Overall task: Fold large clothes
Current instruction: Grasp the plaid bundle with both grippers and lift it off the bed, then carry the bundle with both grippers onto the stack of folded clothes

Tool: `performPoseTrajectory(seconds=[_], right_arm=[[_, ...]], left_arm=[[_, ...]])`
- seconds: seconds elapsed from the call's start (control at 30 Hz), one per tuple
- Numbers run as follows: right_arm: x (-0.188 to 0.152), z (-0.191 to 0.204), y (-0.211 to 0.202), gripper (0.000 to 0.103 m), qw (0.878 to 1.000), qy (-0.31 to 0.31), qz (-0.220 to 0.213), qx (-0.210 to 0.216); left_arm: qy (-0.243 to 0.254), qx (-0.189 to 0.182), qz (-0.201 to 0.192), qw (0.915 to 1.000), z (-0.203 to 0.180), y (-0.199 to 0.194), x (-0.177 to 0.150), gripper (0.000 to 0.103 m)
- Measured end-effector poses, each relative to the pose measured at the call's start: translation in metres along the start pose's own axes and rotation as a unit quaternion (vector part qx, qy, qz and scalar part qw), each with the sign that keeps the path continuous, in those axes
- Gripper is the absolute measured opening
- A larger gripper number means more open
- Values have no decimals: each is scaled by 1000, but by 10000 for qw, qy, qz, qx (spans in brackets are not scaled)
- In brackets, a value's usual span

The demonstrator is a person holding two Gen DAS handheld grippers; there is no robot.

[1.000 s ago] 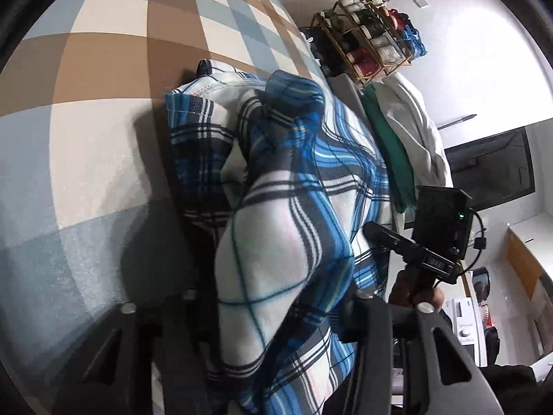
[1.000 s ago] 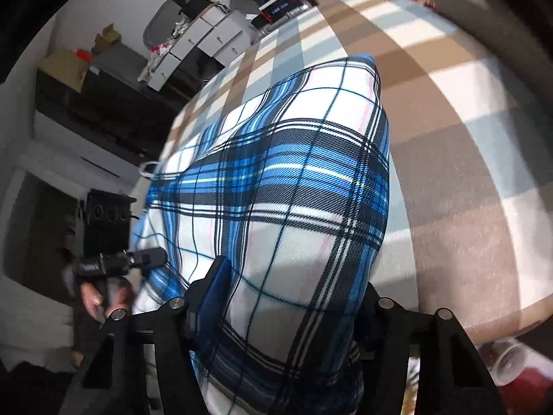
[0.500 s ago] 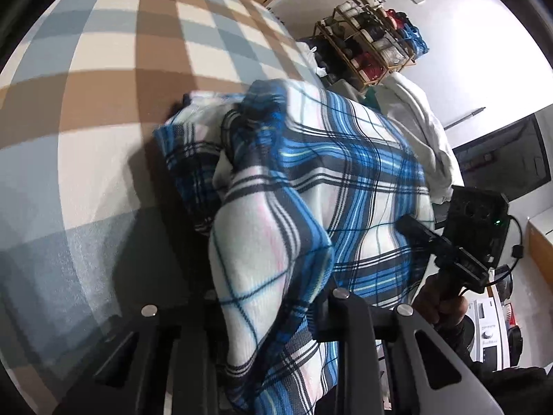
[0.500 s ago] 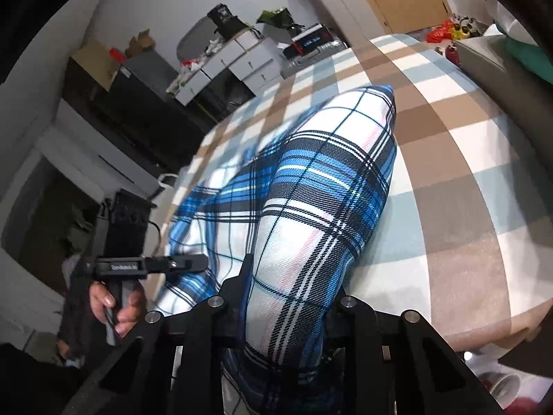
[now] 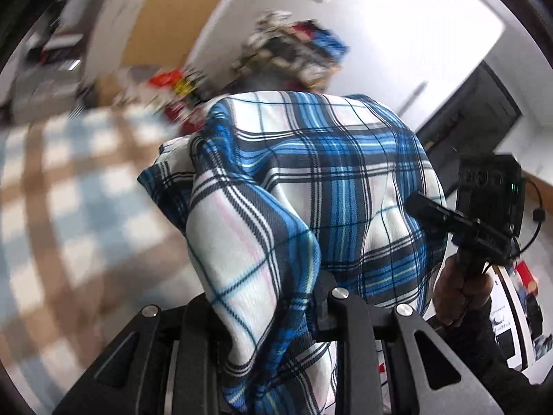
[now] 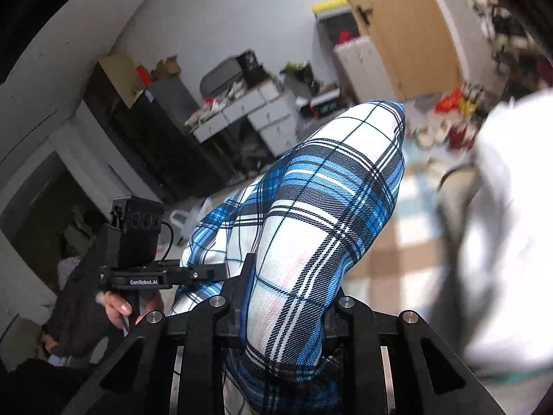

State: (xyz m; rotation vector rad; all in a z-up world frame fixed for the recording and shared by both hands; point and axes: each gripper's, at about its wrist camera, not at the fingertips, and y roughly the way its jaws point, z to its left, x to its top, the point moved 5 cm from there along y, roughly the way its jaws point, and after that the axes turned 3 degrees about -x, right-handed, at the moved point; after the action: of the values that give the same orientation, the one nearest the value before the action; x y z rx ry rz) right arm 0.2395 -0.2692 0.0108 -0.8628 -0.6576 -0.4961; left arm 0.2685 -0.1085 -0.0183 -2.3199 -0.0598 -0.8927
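Checked bedspread (image 5: 62,186) below – cluttered drawers (image 6: 262,114) behind.

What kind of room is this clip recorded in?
Most likely a lived-in bedroom that doubles as storage. A checked bed cover lies under the lifted plaid garment, a grey drawer unit is piled with clutter, and a wooden door stands behind.
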Motion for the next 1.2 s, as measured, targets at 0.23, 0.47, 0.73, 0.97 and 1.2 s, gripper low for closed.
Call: performPoseTrajectory(seconds=[0.23, 0.47, 0.73, 0.97, 1.2], right_arm=[[92, -79, -92, 27, 9950, 81, -53, -999], [76, -240, -76, 31, 9670, 909, 1095, -2113], [45, -275, -91, 58, 9706, 718, 909, -2110], [34, -195, -145, 59, 9654, -885, -149, -2447], [-31, -197, -102, 54, 9535, -1166, 595, -2714]], left_arm=[[221, -465, -112, 9986, -74, 98, 90, 20], [-613, -630, 602, 9943, -34, 234, 43, 20], [-660, -451, 339, 9962, 12, 192, 40, 47], [349, 244, -1144, 9925, -46, 115, 96, 57], [753, 583, 802, 9922, -43, 224, 72, 57]])
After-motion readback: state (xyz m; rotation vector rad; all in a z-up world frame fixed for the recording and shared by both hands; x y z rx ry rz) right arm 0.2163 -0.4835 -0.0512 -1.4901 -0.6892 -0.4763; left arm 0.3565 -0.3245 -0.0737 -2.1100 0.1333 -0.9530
